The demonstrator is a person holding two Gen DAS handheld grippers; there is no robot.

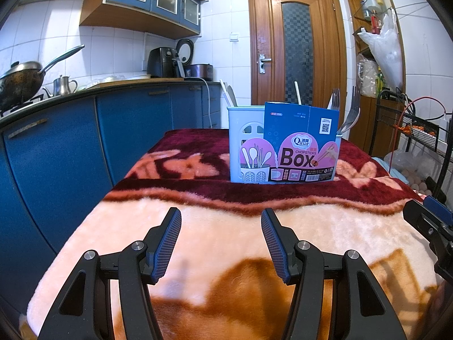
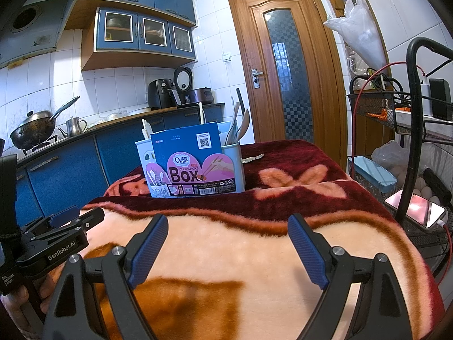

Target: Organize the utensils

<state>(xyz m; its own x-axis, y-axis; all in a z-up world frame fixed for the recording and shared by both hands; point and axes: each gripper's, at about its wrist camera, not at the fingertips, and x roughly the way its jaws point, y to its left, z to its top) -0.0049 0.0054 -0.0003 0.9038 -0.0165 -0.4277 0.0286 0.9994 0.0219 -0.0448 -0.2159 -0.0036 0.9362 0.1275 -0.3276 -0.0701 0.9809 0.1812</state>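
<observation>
A light blue utensil holder (image 1: 246, 144) with a "Chopsticks Box" card sleeve stands on the blanket-covered table (image 1: 198, 226); it also shows in the right wrist view (image 2: 195, 167). Forks (image 1: 351, 113) stand in its right compartment, and white handles (image 1: 228, 93) in its left. One utensil (image 2: 253, 158) lies on the blanket right of the holder. My left gripper (image 1: 220, 218) is open and empty, low over the near blanket. My right gripper (image 2: 228, 223) is open and empty, beside the left one (image 2: 65, 221).
Blue kitchen cabinets (image 1: 56, 153) with a wok (image 1: 19, 82) and kettle run along the left. A wooden door (image 1: 297, 45) is behind. A black wire rack (image 2: 410, 130) with a phone (image 2: 416, 209) stands at the right table edge.
</observation>
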